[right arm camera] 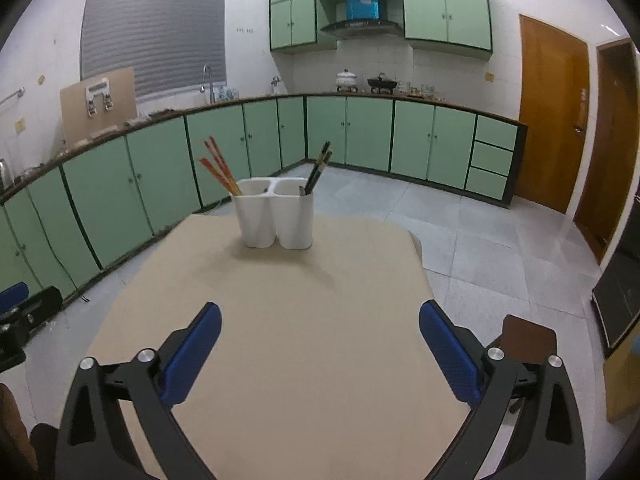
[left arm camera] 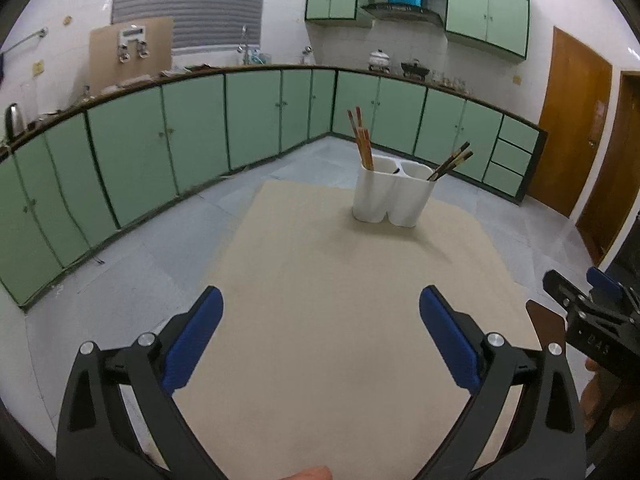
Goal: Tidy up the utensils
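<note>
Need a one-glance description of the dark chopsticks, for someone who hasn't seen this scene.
On the beige table stands a white two-pocket holder. The dark chopsticks lean out of its right pocket in the right wrist view. The pair in the other pocket is the red-orange chopsticks; these are nearly black.

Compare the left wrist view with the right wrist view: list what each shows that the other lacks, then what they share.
Only the left wrist view: the kettle at the counter's far left, and the right gripper from the side.
Only the right wrist view: a dark panel by the right wall.
Both: the white holder on the beige table, red chopsticks in one compartment, dark chopsticks in the other, green cabinets, wooden door.
</note>
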A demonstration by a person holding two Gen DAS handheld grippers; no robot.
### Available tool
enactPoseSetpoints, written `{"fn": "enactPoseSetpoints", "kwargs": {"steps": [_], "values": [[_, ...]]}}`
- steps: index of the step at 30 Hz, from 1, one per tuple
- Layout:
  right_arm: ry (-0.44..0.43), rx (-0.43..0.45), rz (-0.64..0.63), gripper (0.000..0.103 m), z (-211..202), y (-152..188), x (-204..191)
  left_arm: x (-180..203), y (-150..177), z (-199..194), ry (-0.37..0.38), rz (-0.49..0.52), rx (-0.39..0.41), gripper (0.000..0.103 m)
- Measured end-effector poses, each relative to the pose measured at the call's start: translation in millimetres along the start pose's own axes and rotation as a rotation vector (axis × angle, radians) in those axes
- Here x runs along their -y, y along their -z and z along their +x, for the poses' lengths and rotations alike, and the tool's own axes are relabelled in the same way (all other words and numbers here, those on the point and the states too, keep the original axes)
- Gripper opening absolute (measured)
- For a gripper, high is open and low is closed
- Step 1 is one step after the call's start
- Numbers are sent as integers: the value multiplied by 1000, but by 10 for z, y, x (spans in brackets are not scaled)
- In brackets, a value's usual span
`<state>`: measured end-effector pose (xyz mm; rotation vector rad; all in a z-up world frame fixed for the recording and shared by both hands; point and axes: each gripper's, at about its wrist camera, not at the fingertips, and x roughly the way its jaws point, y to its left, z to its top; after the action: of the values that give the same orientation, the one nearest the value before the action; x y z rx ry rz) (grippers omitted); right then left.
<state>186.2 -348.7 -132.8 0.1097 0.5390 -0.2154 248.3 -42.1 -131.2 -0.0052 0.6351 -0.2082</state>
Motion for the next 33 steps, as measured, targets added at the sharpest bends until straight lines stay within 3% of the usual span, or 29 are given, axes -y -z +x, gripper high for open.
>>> {"fn": "enactPoseSetpoints", "kwargs": {"steps": [5, 10, 33], "values": [[-8, 54, 5, 97, -509, 71, -48, 20, 121, -434, -43, 18, 37, 96], [5, 87, 16, 97, -913, 183, -33, 100, 246, -830, -39, 35, 70, 96], [84, 212, 39, 97, -1902, 418, 7, 37, 641, -1825, -90, 0, 143, 96]]}}
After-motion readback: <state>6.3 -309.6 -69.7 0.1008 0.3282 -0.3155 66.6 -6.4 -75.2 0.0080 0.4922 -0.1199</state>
